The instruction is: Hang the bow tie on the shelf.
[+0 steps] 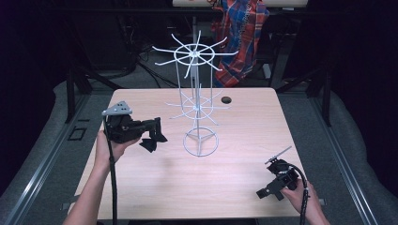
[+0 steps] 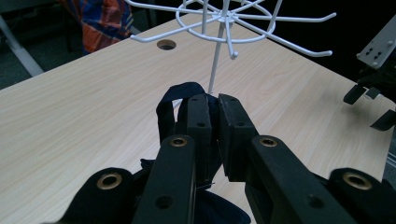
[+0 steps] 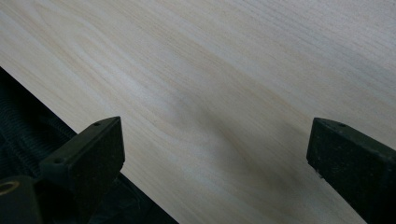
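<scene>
A white wire rack with two rings of hooks stands at the middle of the wooden table. Left of it, a hand holds my left gripper level, with its jaws toward the rack. It is shut on a dark navy cloth piece that hangs below the jaws. In the left gripper view my left gripper pinches the cloth, and a loop of the cloth sticks up past the tips, in front of the rack. My right gripper is held near the table's front right. In its own view my right gripper is open, with bare wood between the jaws.
A round cable hole lies in the table behind the rack. A plaid cloth hangs beyond the far edge. Dark floor and metal frames surround the table. My right gripper appears at the right edge of the left gripper view.
</scene>
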A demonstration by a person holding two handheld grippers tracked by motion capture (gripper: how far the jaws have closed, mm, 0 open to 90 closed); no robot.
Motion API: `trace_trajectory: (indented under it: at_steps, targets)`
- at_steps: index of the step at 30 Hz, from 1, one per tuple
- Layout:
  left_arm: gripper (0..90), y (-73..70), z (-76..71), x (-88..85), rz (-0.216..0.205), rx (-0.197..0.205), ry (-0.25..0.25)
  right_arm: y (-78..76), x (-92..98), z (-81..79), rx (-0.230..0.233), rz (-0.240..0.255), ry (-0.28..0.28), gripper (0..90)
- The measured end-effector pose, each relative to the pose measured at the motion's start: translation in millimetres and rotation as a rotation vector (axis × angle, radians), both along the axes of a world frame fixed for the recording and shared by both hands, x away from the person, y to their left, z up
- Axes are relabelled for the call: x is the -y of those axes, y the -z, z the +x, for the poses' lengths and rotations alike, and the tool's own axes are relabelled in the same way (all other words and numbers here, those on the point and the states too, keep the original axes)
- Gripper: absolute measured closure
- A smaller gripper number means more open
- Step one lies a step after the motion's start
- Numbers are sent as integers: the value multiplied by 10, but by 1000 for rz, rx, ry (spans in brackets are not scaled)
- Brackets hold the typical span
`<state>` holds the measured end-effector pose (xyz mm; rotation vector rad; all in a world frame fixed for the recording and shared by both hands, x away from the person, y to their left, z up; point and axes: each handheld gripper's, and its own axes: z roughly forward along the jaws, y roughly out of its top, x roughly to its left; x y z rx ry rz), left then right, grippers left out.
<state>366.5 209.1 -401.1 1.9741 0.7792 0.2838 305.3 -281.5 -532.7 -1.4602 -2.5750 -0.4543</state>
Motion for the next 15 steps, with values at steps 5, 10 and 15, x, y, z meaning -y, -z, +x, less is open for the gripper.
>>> trace_trajectory:
  at_steps: [5, 10, 15]
  targets:
    - [844, -19, -13, 11, -16, 2, 9, 1, 3, 3, -1, -4, -4, 37]
    - [844, -50, -12, 43, -33, 7, 16, 5, -15, -2, 0, 15, 7, 37]
    - [844, -47, -7, 83, -32, 8, 23, -1, -4, -4, 1, 13, 1, 37]
